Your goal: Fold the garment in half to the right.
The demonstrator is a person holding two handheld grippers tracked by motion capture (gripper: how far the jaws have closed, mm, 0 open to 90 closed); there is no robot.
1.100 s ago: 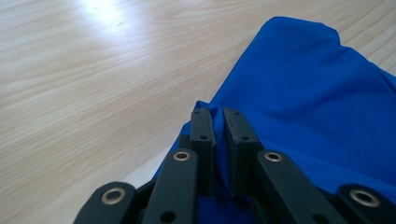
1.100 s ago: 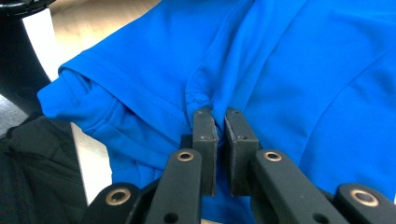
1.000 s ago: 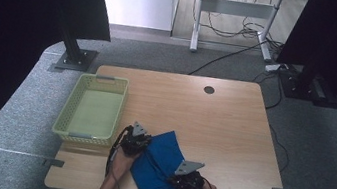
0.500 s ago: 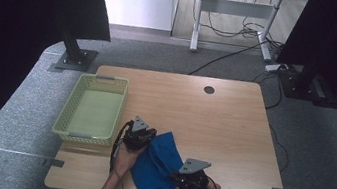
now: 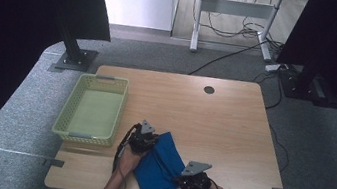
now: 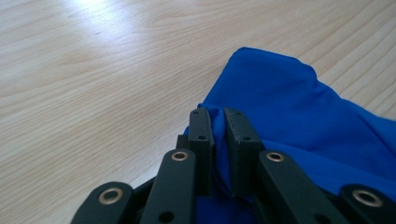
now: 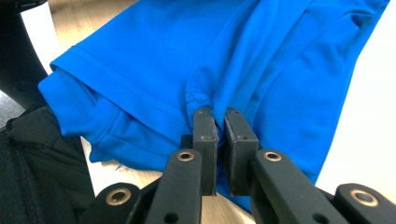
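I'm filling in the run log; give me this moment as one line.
left gripper: shut on blue garment | right gripper: shut on blue garment | garment: on table, near edge | basket: empty

the high view looks forward and down from above the person's side onto the whole light wooden table (image 5: 213, 116); each gripper view sits close along its own black jaws, low over the tabletop; all three share the crumpled bright blue cloth (image 5: 160, 166) (image 6: 299, 116) (image 7: 187, 60).
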